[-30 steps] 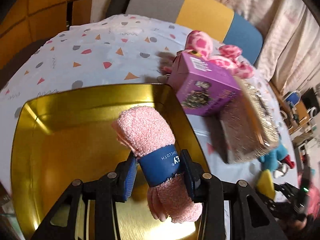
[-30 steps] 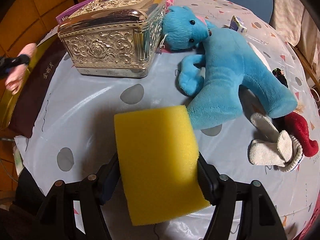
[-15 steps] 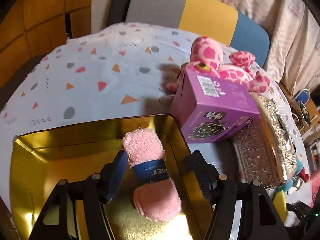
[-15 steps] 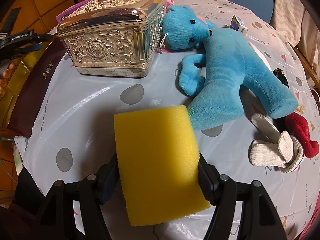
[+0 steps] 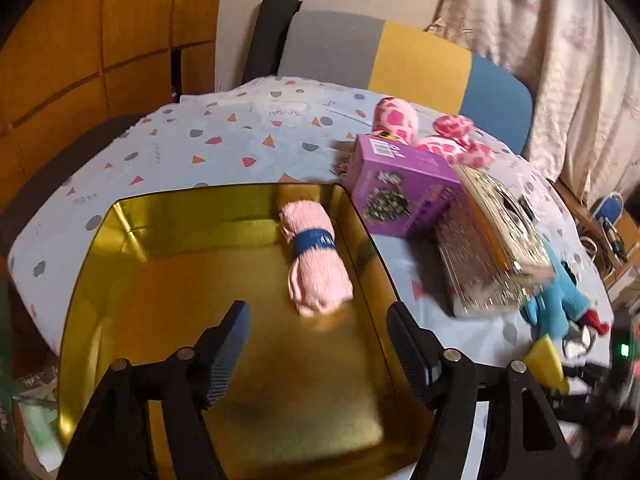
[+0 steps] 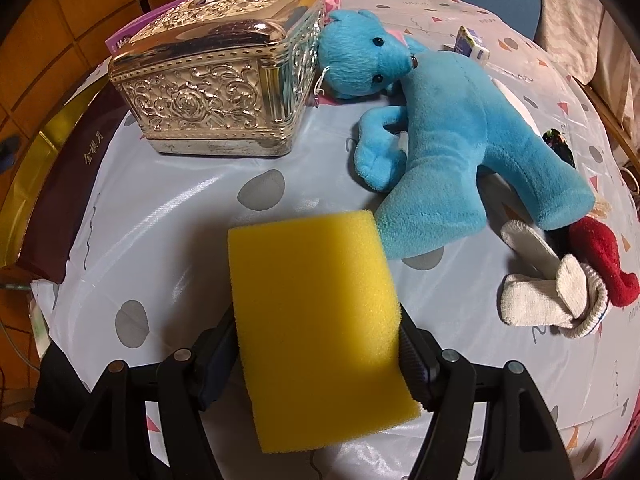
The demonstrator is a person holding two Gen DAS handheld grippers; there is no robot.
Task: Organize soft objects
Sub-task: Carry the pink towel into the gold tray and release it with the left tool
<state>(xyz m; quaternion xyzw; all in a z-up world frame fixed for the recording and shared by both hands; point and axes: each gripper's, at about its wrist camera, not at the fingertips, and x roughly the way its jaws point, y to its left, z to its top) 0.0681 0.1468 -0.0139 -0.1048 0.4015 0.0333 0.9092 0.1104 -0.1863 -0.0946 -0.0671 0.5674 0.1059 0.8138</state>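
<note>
A rolled pink washcloth [image 5: 316,258] with a blue band lies inside the gold tray [image 5: 120,264], near its right wall. My left gripper [image 5: 318,344] is open and empty, pulled back above the tray's near part. My right gripper [image 6: 316,344] is shut on a yellow sponge [image 6: 316,320], held above the tablecloth. A blue plush bear [image 6: 452,136] lies ahead and right of the sponge. A pink spotted plush [image 5: 432,136] lies behind the purple box. White and red socks [image 6: 560,284] lie at the right.
A purple box [image 5: 400,192] and an ornate silver chest [image 6: 224,92] stand right of the tray. A dark red lid [image 6: 64,200] lies beside the chest. A small carton [image 6: 472,44] sits at the far edge. A chair [image 5: 400,60] stands behind the table.
My left gripper opened and let go of the pink washcloth in the gold tray, then drew back and up. The right gripper with the sponge has stayed put.
</note>
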